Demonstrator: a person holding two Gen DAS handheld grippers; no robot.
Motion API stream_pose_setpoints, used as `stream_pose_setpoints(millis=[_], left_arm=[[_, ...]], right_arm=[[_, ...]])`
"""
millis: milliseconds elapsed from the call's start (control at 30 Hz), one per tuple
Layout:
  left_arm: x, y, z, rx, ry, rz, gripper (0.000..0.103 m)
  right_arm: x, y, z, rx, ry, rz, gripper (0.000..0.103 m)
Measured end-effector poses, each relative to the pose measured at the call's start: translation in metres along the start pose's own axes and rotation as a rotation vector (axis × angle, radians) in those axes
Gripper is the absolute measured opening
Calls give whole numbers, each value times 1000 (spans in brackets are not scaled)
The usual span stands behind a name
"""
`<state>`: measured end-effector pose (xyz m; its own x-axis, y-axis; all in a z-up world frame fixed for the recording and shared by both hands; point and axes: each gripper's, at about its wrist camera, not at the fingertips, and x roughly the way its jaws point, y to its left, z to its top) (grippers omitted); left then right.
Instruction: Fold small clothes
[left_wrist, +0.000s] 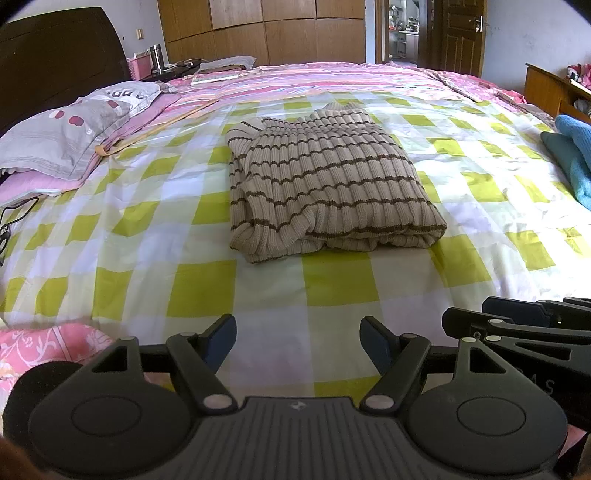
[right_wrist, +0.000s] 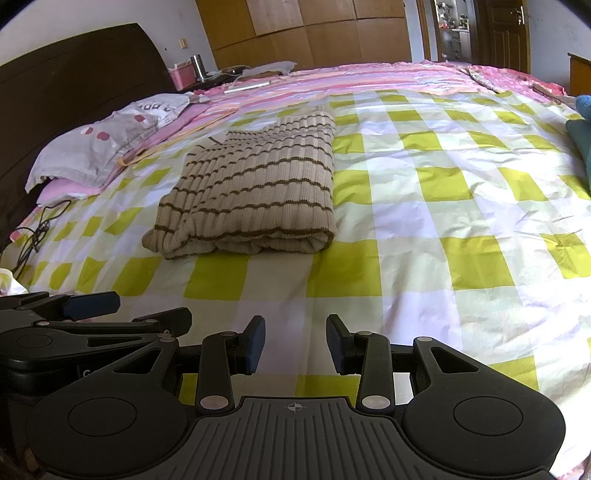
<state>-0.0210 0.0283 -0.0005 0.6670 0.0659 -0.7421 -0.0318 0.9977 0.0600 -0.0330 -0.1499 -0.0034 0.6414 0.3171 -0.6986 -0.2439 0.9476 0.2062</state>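
A striped beige sweater (left_wrist: 325, 181) lies folded into a neat block on the green-and-white checked bedspread (left_wrist: 332, 284), well ahead of both grippers and touched by neither. The left gripper (left_wrist: 298, 341) hovers low over the near edge of the bed with its jaws spread wide and empty — the right gripper (right_wrist: 295, 341), just beside it, is parted too, somewhat narrower. A grey pillow (left_wrist: 74, 129) rests at the head of the bed, and blue clothes (left_wrist: 572, 155) sit at the far right edge.
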Motion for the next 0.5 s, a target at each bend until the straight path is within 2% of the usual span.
stream_pose_setpoints(millis=[500], left_arm=[[-1, -1, -1, 1, -6, -2, 77]], right_arm=[[0, 1, 0, 1, -3, 2, 36]])
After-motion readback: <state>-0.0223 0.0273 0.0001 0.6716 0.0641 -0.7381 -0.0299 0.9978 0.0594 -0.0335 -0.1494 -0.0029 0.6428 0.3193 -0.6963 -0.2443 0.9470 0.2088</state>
